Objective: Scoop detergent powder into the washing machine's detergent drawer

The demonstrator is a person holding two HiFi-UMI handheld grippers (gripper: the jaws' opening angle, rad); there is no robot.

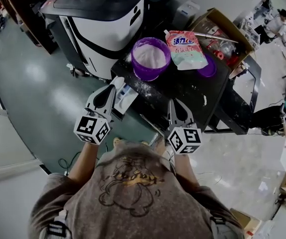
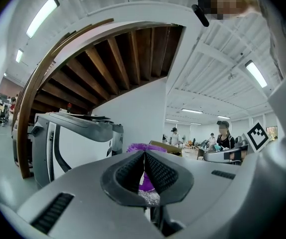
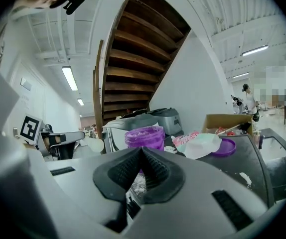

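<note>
The task's powder sits in the open purple tub (image 1: 150, 59), on the tabletop (image 1: 183, 91). The washing machine (image 1: 103, 29) stands just left of the tub. Both grippers hover on the near side of it. The left gripper (image 1: 116, 83) has its fingers (image 2: 159, 171) clenched on nothing, and the right gripper (image 1: 174, 103) is likewise pressed together and empty. I can make out no scoop.

The risks, as I judge them: the tub stands close to the tabletop's left edge, so a nudge from clenched fingers could tip it. The detergent bag (image 1: 185, 49) lies right beside it — easy to snag. Spilled powder (image 1: 204, 100) near the tub suggests more could scatter in carrying.
</note>
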